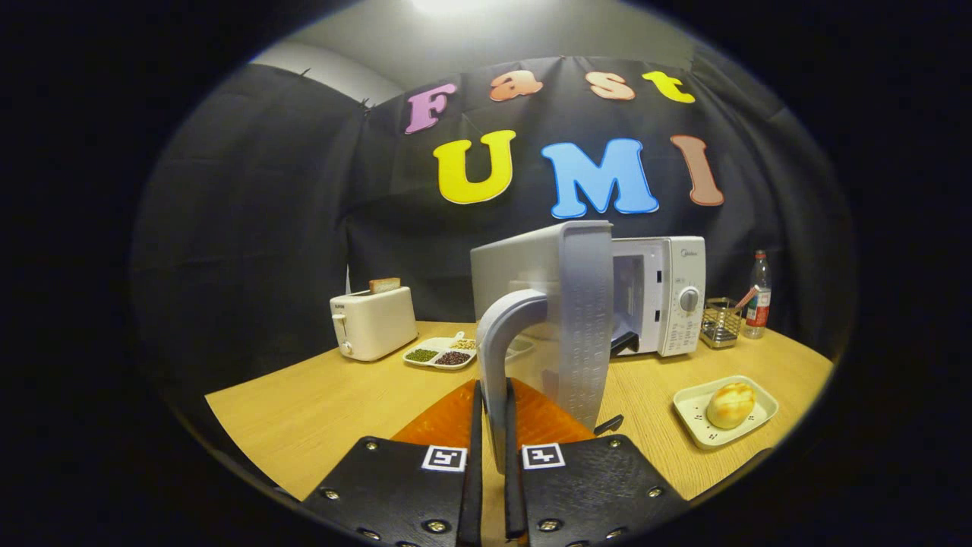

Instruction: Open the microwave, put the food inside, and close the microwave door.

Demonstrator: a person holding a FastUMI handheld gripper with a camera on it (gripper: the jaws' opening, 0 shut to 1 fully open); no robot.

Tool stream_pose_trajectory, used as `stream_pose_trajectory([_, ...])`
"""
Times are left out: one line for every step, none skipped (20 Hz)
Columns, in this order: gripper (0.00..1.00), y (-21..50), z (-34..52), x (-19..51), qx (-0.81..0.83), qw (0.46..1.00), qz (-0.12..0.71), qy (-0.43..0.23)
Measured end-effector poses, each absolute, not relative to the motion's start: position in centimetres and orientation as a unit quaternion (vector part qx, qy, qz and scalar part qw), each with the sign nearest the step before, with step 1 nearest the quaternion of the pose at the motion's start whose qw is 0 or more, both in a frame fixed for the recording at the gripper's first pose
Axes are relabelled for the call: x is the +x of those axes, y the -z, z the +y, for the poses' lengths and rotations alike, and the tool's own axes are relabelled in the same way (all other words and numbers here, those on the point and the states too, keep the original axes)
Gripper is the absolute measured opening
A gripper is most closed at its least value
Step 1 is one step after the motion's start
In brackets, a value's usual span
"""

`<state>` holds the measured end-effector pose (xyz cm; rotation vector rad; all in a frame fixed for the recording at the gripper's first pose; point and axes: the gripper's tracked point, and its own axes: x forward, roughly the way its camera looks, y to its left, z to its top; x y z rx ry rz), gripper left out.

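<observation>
Microwave (659, 304) sitting far on the table (304, 410), door (581, 319) swung out toward the near side, handle (497, 357) nipped between the gripper (492, 448) fingers. Left of the microwave: toaster (372, 323), with a divided dish (443, 353) just right of it. Right of the microwave: small wire basket (720, 323), then a bottle (758, 296) beside that. Nearer, on the right, a plate (695, 406) carrying a bun (730, 404), well apart from the door.

Overhead glare, sharp, fisheye-bent edges
</observation>
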<state>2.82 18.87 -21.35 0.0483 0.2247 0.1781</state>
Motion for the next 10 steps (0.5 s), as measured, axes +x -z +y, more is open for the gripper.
stream_pose_trajectory([0.12, 21.4, 19.9, 2.5, 0.01, 0.991, 0.105, -0.082])
stream_pose_trajectory([0.12, 21.4, 20.7, 2.5, 0.004, 0.992, 0.101, -0.072])
stream_pose_trajectory([0.12, 21.4, 21.6, 2.4, 0.004, 0.993, 0.098, -0.062])
stream_pose_trajectory([0.12, 21.4, 22.5, 2.4, 0.007, 0.994, 0.096, -0.054])
stream_pose_trajectory([0.12, 21.3, 23.4, 2.4, 0.006, 0.995, 0.094, -0.044])
stream_pose_trajectory([0.12, 21.2, 24.1, 2.4, 0.002, 0.995, 0.092, -0.034])
stream_pose_trajectory([0.12, 21.3, 24.8, 2.4, 0.003, 0.996, 0.091, -0.025])
stream_pose_trajectory([0.12, 21.2, 25.4, 2.4, 0.01, 0.996, 0.09, -0.016])
stream_pose_trajectory([0.12, 21.2, 26.0, 2.5, 0.014, 0.996, 0.089, -0.007])
stream_pose_trajectory([0.12, 21.1, 26.6, 2.5, 0.016, 0.996, 0.088, 0.002])
